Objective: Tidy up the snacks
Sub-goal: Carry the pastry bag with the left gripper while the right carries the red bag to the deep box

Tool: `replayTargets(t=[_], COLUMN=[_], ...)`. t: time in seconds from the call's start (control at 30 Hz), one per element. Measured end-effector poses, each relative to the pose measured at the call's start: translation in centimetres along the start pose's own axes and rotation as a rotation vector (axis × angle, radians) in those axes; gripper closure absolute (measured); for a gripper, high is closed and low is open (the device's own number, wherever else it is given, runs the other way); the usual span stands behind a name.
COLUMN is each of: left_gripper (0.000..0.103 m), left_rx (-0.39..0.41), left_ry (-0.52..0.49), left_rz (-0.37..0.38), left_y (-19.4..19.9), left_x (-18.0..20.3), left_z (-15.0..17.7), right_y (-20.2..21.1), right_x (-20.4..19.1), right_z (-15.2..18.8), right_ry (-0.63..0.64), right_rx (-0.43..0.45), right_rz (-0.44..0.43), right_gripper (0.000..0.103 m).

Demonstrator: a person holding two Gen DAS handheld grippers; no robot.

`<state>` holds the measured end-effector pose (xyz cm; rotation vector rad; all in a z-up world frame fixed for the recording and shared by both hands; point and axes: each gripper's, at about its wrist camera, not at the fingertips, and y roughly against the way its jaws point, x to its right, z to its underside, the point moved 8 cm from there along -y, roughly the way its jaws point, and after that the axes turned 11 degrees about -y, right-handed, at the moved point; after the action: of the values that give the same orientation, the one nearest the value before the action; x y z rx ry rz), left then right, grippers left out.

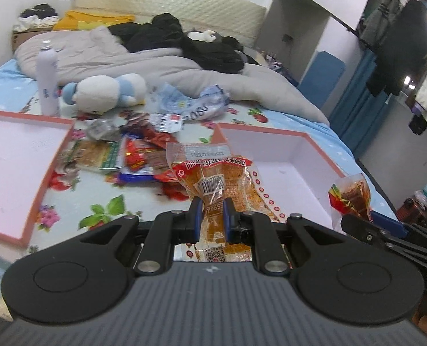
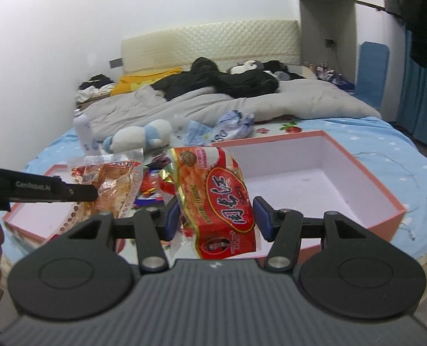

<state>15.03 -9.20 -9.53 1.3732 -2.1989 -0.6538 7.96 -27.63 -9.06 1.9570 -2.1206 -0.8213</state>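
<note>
A: Left gripper (image 1: 212, 212) — what's it doing?

B: My left fingers (image 1: 196, 214) are clamped on the orange snack packet (image 1: 213, 177), pinching the lower part of its clear wrapper. The packet stands up between the blue pads, barcode side toward the camera, lifted above the bed (image 1: 104, 199).

A: And the right?

B: Right gripper (image 2: 217, 217) has its fingers (image 2: 173, 219) partway apart, clamped on the red snack packet (image 2: 219, 201) with the big black characters. It's wide, fills the gap, both pads touch its sides, and it's tilted a bit. Held off the bed too.

A: Where are the boxes?

B: Two pink boxes with white insides. Right box (image 1: 305, 155) sits just behind the orange packet in the left wrist view; nothing in the part I can see. Left box (image 1: 26, 150) is at the far left, likewise bare where visible. From the right wrist, the right box (image 2: 366, 173) is beyond and right of the red packet.

A: Rest of the snacks?

B: Snack pile (image 1: 132, 155) lies on the floral sheet between the two boxes, red, blue and green wrappers, all loose.

A: Anything else worth tagging?

B: White bottle (image 1: 46, 80) upright behind the left box, plush toy (image 1: 104, 90) beside it, crumpled blue plastic bag (image 1: 193, 103) behind the pile, grey quilt (image 1: 161, 66) further back. Left gripper's side shows at the left edge of the right wrist view, packet in it.
</note>
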Motion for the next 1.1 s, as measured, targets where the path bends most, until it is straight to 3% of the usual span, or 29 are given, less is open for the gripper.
replayTargets(t=[0.53,1.1], left_gripper=[0.086,0.085], left_rx=[-0.047,-0.171], left_ry=[-0.063,-0.099], left_rz=[0.09,0.122], left_y=[-8.5,-21.0], left_x=[4.6,6.8], left_z=[-4.7,-7.7], right_y=[-4.2,-13.7], right_x=[5.8,11.1], right_z=[-1.7,-2.9], right_ry=[-0.062,-0.114], right_rx=[-0.024,-0.124], right_rz=[0.076,0.122], right_gripper=[0.047,0.044])
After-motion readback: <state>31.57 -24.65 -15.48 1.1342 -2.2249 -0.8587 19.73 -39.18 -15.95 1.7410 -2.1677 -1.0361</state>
